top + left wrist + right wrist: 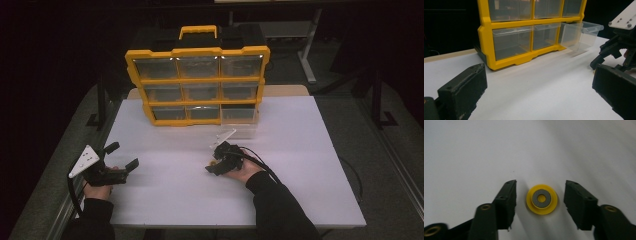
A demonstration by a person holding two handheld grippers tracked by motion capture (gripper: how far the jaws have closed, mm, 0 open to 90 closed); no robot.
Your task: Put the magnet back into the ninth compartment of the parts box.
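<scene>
A small yellow disc (pixel 541 199) with a grey ring on top lies flat on the white table. My right gripper (pixel 540 186) is open, with one jaw on each side of the disc and neither touching it. In the high view the right gripper (pixel 212 161) sits low over the table's middle, pointing down and left. My left gripper (pixel 123 155) rests open near the table's left edge with nothing between its jaws. A yellow organizer (pixel 197 85) of clear drawers stands at the back. Its bottom right drawer (pixel 240 120) is pulled out.
The white table (pixel 300 165) has bare room at the right and front. In the left gripper view the organizer (pixel 524 37) and pulled-out drawer (pixel 580 33) stand ahead, with the right gripper (pixel 616 47) off to the right. Dark floor and table legs lie beyond.
</scene>
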